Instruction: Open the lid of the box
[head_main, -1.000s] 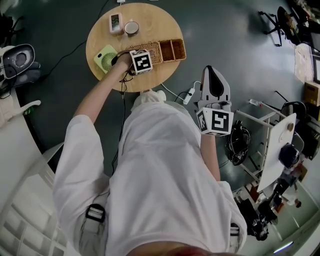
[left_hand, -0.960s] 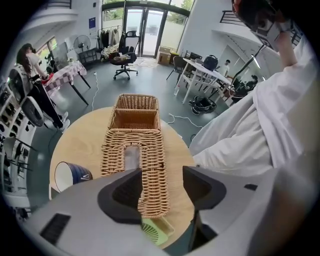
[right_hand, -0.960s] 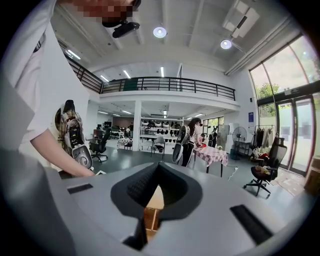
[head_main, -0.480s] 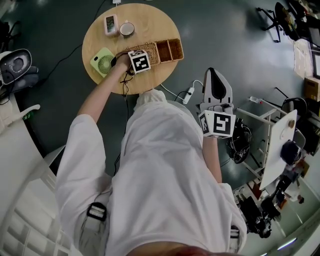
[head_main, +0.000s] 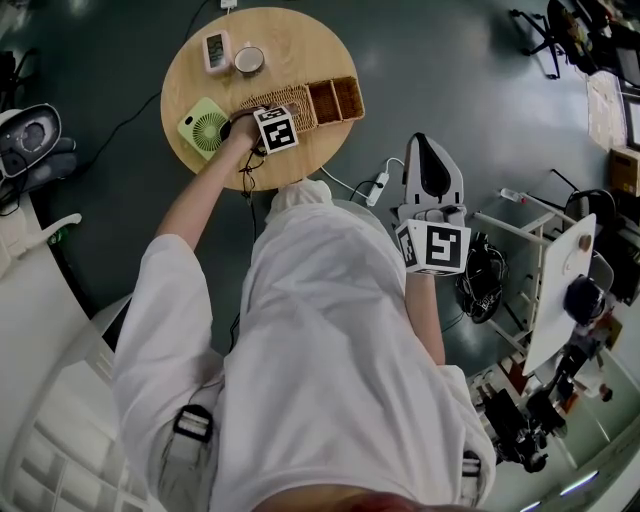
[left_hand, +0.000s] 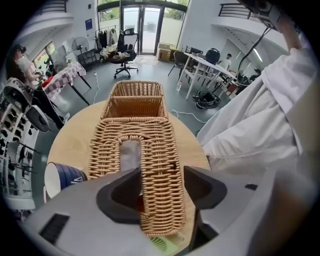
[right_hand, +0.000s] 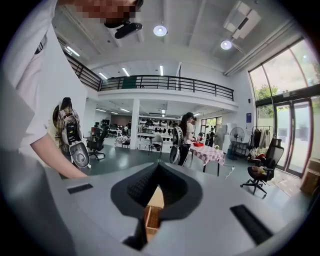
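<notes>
A long wicker box (head_main: 300, 101) lies on the round wooden table (head_main: 290, 40). Its woven lid (left_hand: 137, 165), with a slot in the middle, covers the near part, while the far compartments (left_hand: 132, 102) stand uncovered. My left gripper (head_main: 278, 122) is at the lidded end. Its jaws (left_hand: 161, 185) are opening astride the lid's right-hand strip, with a gap showing at the right pad. My right gripper (head_main: 425, 150) hangs off the table, above the floor by my side. In its own view the right gripper (right_hand: 159, 167) has its tips together and nothing between them.
On the table are a green fan (head_main: 205, 122), a small display unit (head_main: 216, 50) and a cup (head_main: 248, 60), which shows blue in the left gripper view (left_hand: 62, 177). A power strip (head_main: 378, 188) lies on the floor. A white cart (head_main: 560, 290) stands right.
The left gripper's cube has shifted slightly toward the table's near edge and turned a little. The right gripper has barely moved.
</notes>
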